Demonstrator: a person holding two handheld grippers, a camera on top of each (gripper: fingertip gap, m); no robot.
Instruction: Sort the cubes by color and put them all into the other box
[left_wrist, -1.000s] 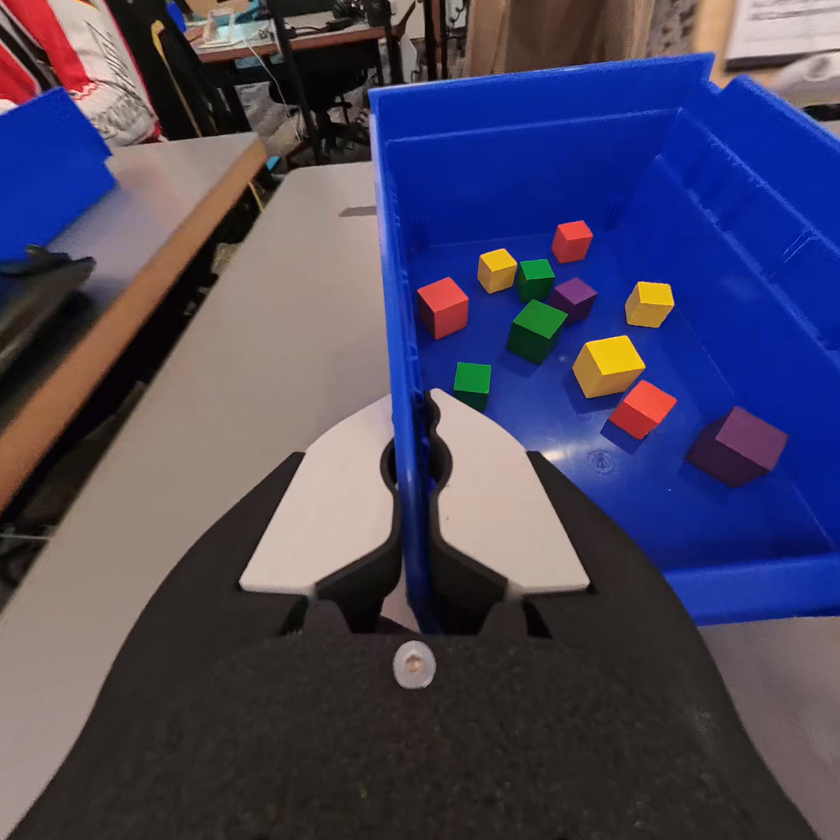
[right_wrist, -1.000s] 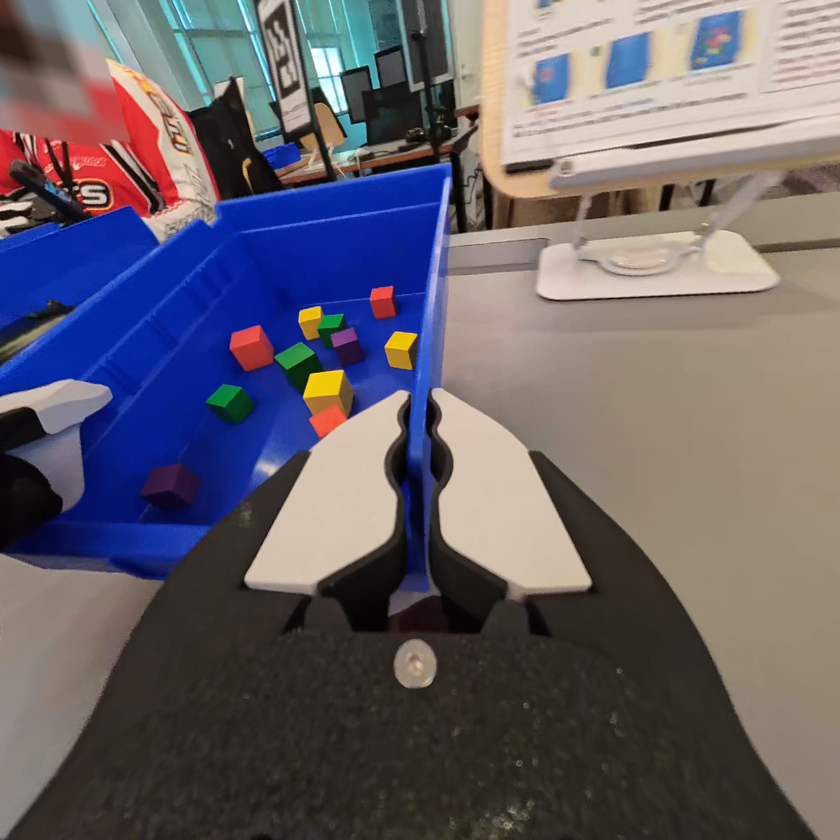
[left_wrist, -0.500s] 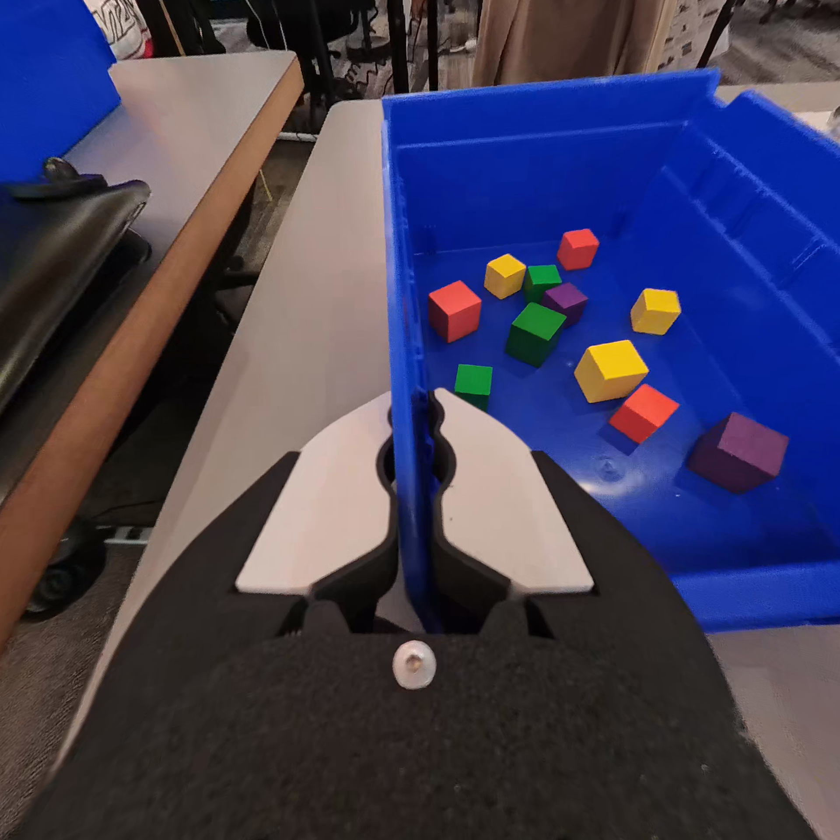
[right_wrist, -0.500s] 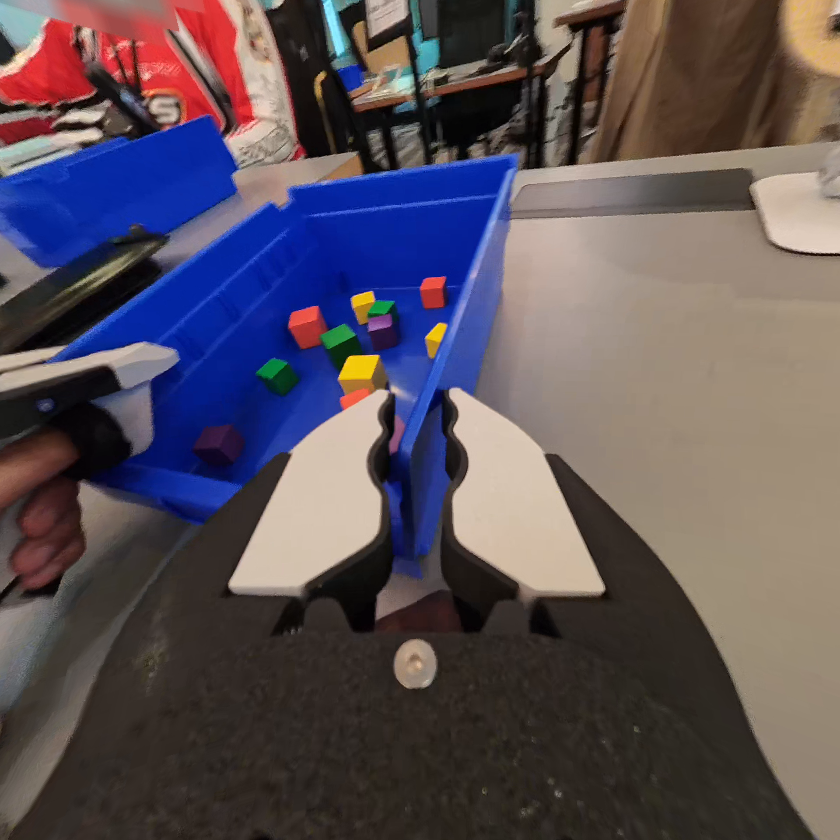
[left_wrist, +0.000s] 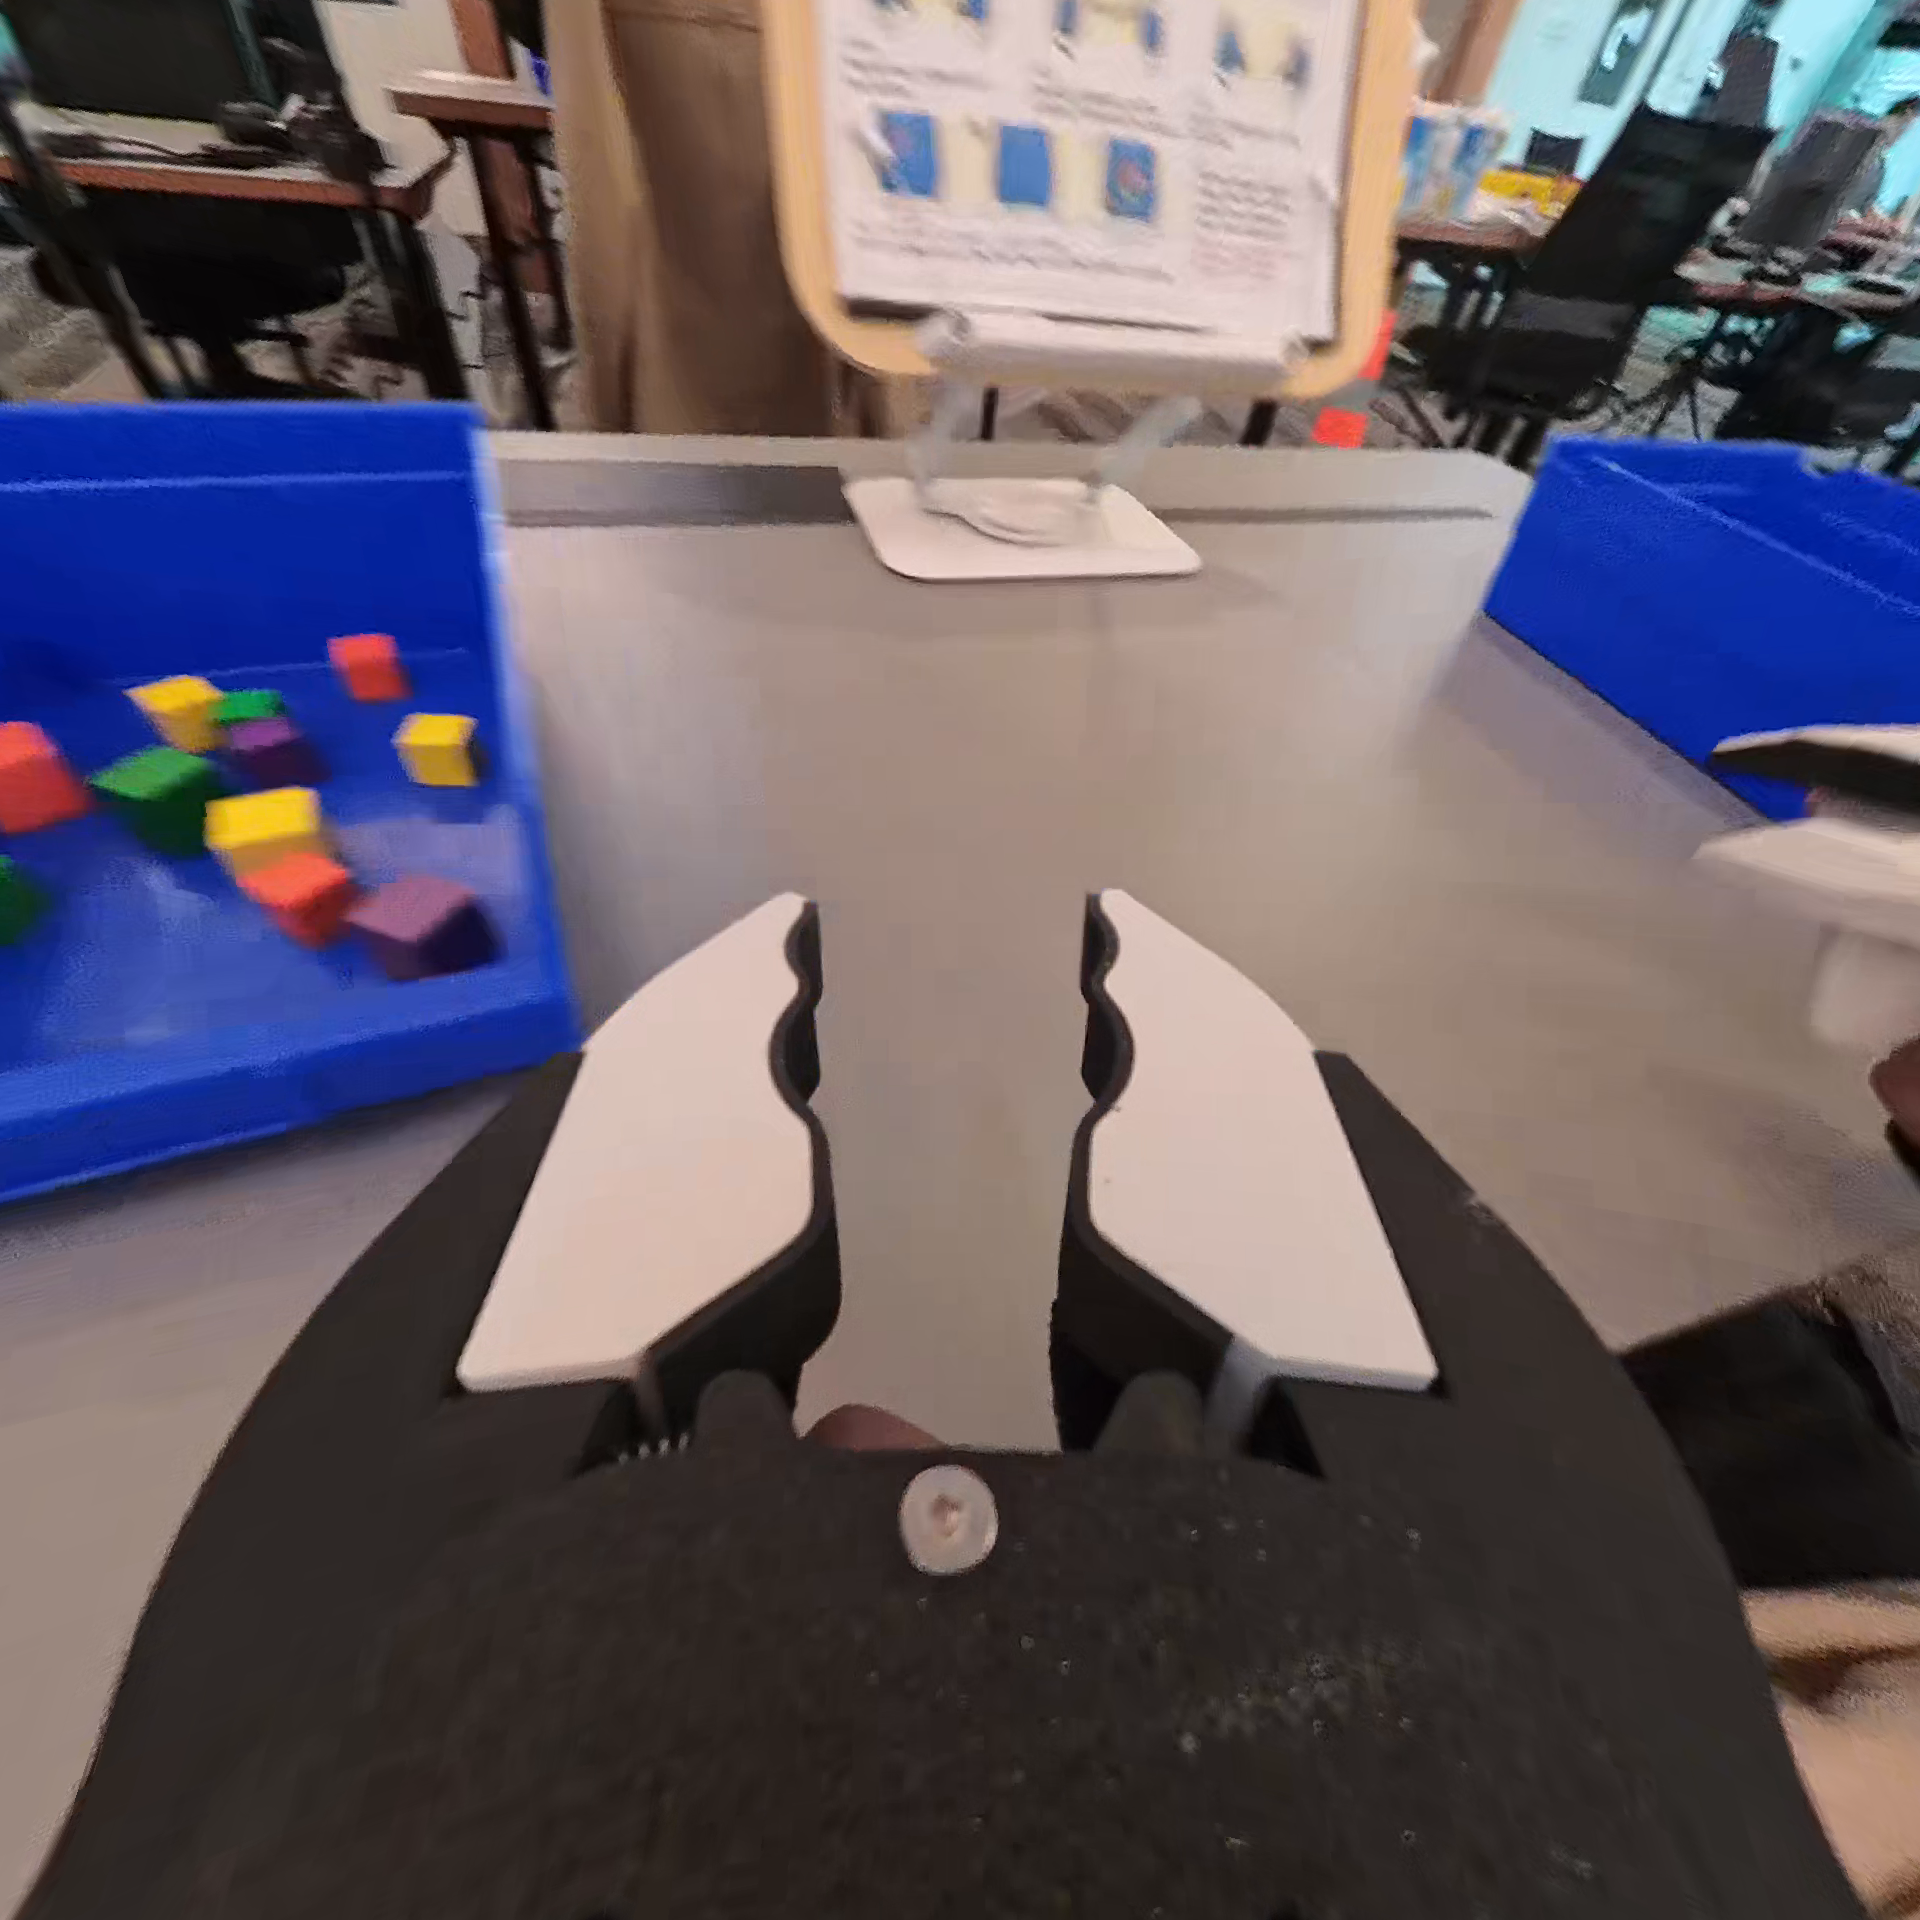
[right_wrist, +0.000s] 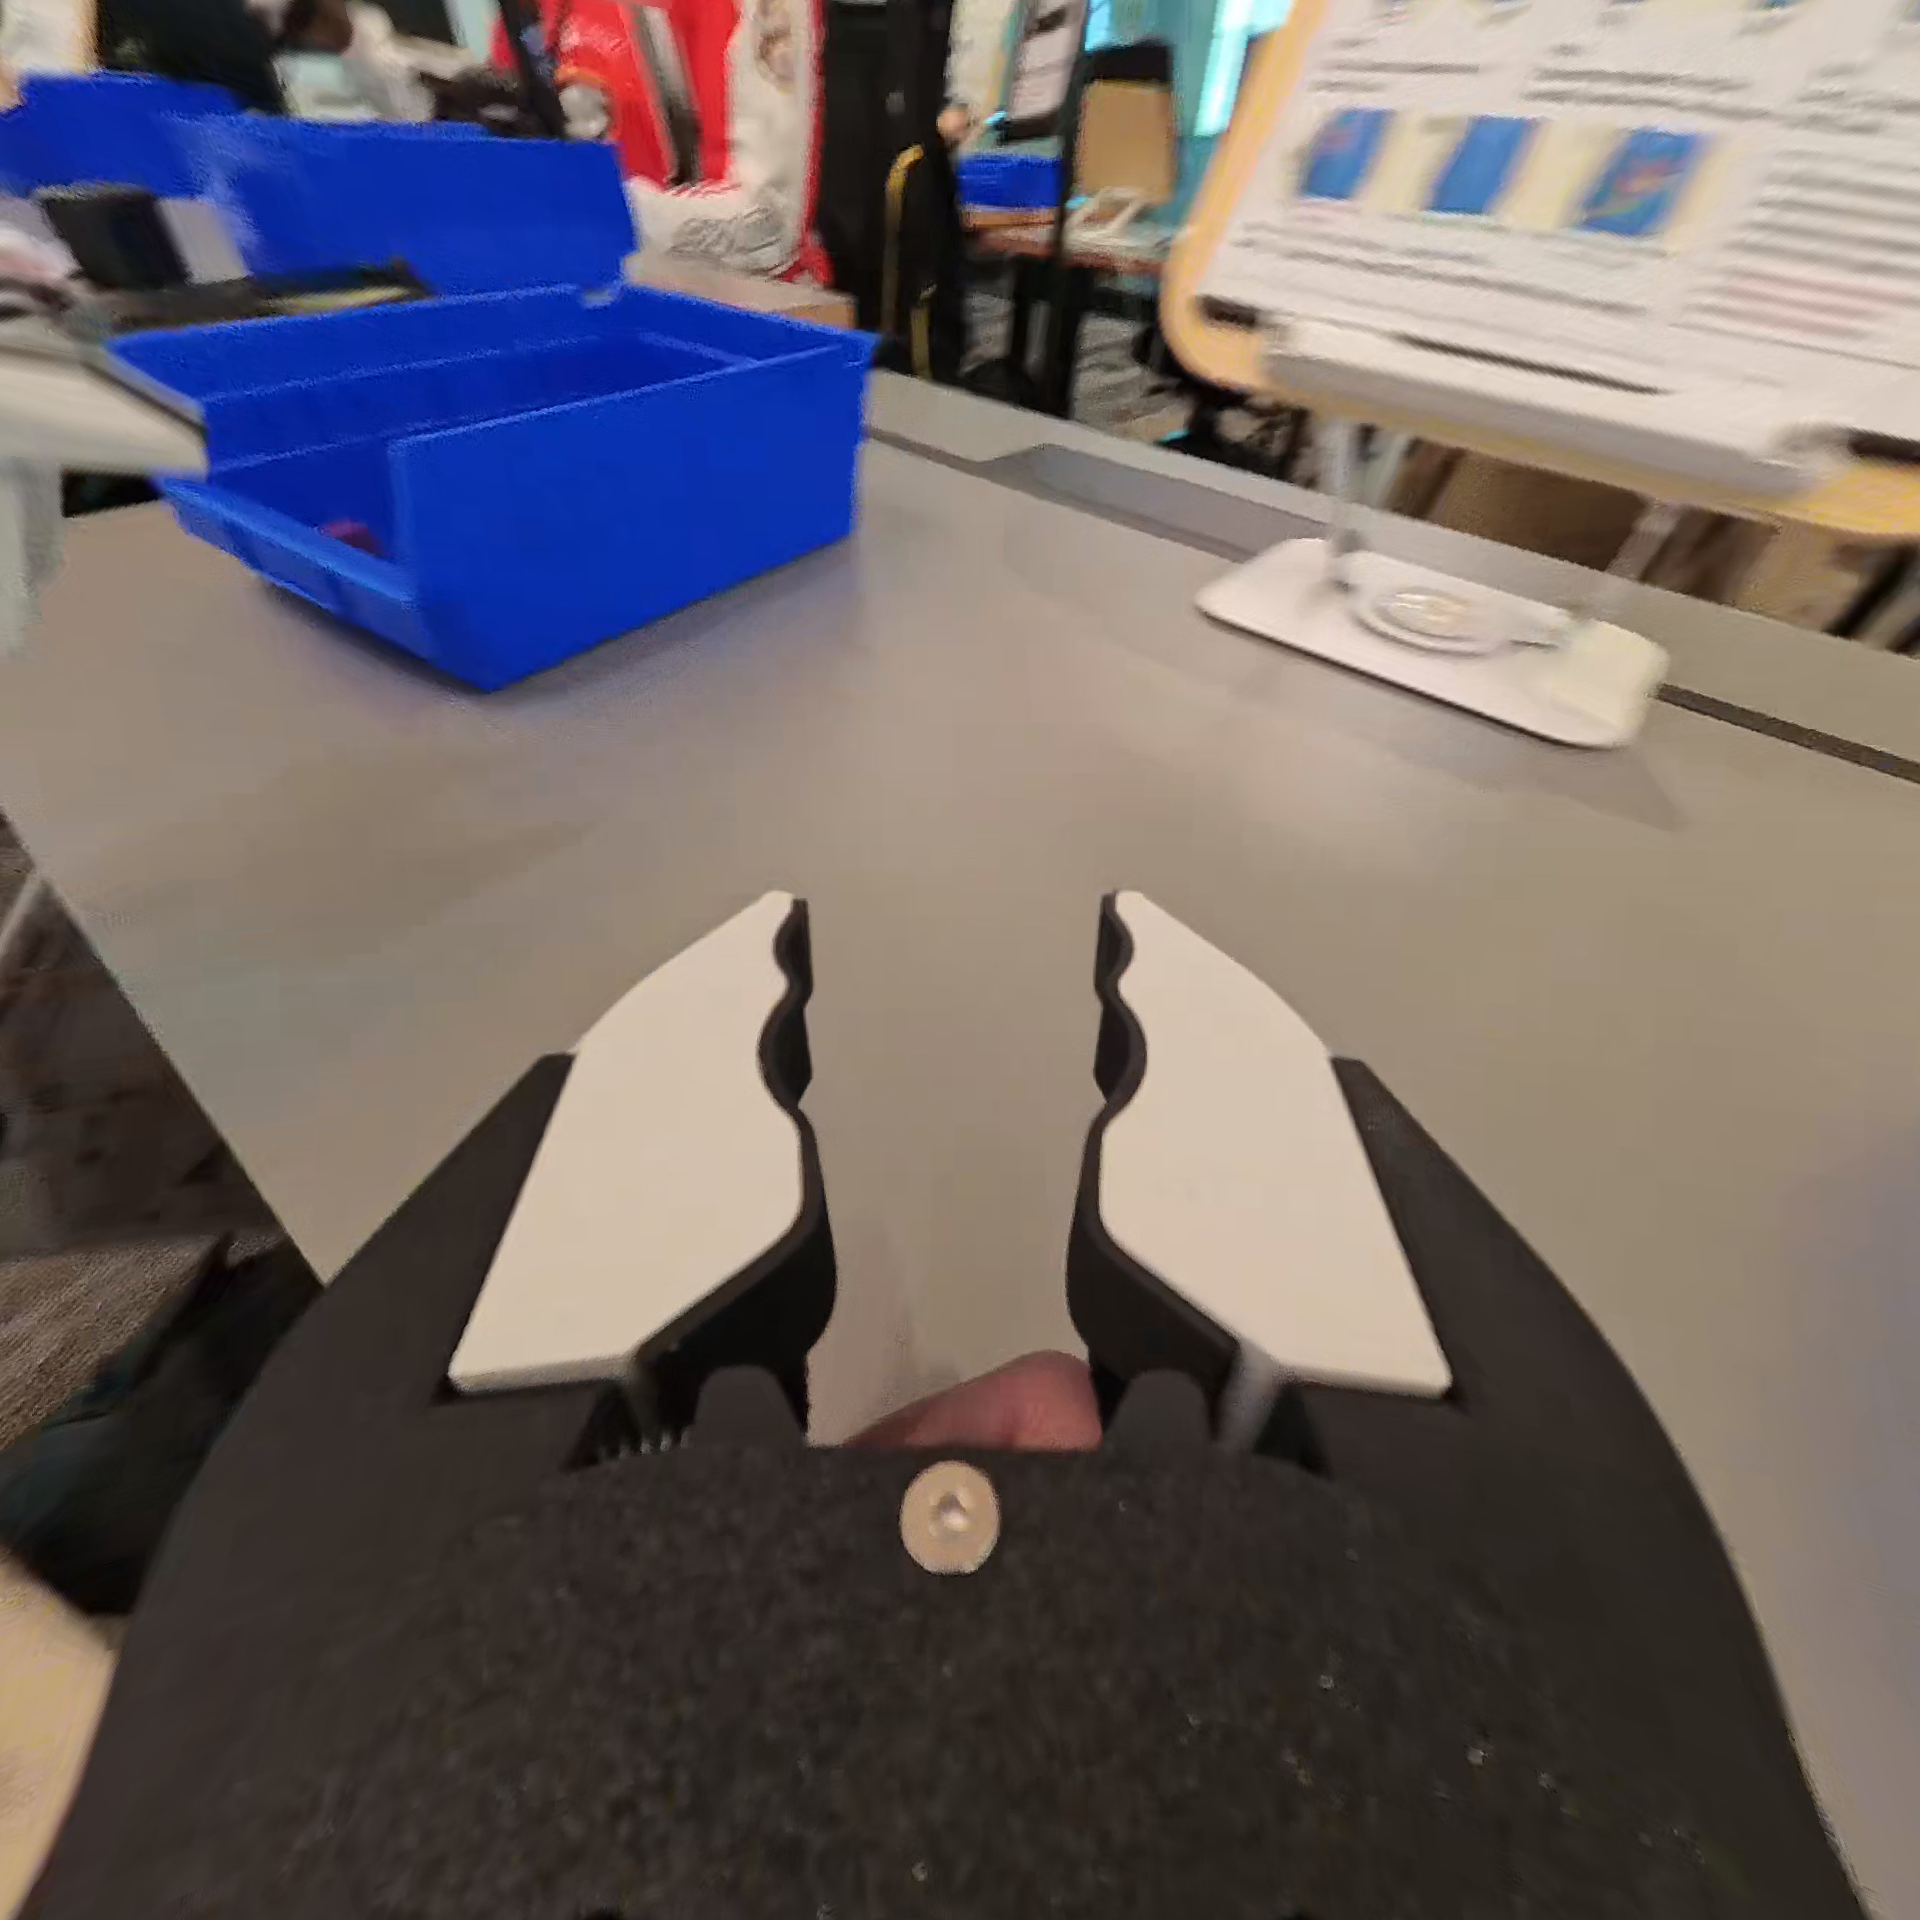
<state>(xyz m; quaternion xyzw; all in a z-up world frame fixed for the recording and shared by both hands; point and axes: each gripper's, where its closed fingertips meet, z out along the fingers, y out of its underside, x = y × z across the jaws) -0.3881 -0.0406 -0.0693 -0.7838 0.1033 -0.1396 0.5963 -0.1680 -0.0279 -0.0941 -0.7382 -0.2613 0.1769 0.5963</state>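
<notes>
My left gripper (left_wrist: 945, 914) is open and empty above the bare grey table (left_wrist: 987, 779). To its left stands a blue box (left_wrist: 260, 1091) holding several cubes, among them a purple one (left_wrist: 416, 920), a yellow one (left_wrist: 265, 821), a red one (left_wrist: 364, 665) and a green one (left_wrist: 156, 779). A second blue box (left_wrist: 1704, 623) stands at the far right. My right gripper (right_wrist: 951, 914) is also open and empty over the table (right_wrist: 935, 779). It shows at the right edge of the left wrist view (left_wrist: 1829, 831). In the right wrist view a blue box (right_wrist: 623, 520) stands at the upper left, with a purple cube (right_wrist: 348, 535) showing inside.
A document stand with a white base (left_wrist: 1029, 530) stands at the table's far edge, also in the right wrist view (right_wrist: 1434, 634). The table's left edge (right_wrist: 156, 1039) drops to carpet. Other tables, chairs and people are in the background.
Both grippers were shut on the cube box's side walls. Both have let go, opened wide and swung away, and now point over the bare middle of the table.
</notes>
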